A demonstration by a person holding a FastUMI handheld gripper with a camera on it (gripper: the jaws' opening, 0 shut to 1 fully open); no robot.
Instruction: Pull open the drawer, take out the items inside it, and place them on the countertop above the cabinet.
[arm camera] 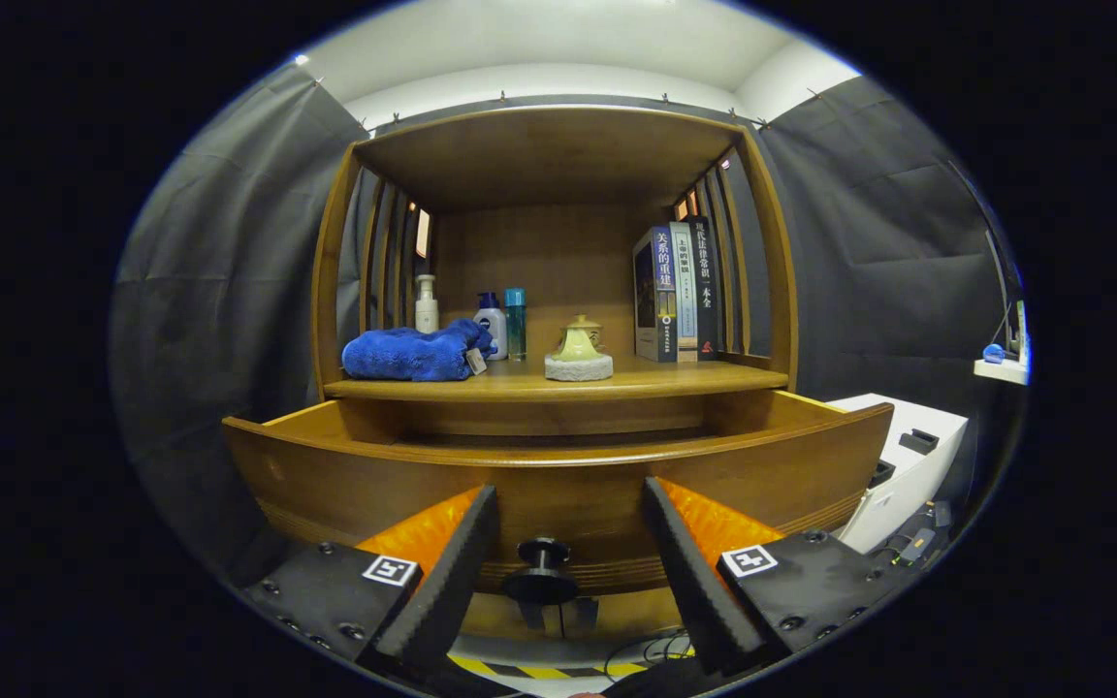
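Observation:
The wooden drawer [558,475] of the cabinet stands pulled out toward me, its front panel just ahead of my fingers. Its inside is hidden behind the front rim. A black round knob [541,567] sticks out of the drawer front, low between my fingers and apart from both. My gripper [568,514] is open, its black pads spread wide on either side of the knob, holding nothing. Above the drawer lies the countertop [655,380]. On it are a folded blue towel [415,353], a small yellow teapot [578,341] on a white pad, and bottles [493,325].
Several upright books [680,293] stand at the right end of the countertop under the shelf roof. A white box [912,456] sits to the right of the cabinet. Yellow-black tape [539,669] and cables mark the floor below the drawer.

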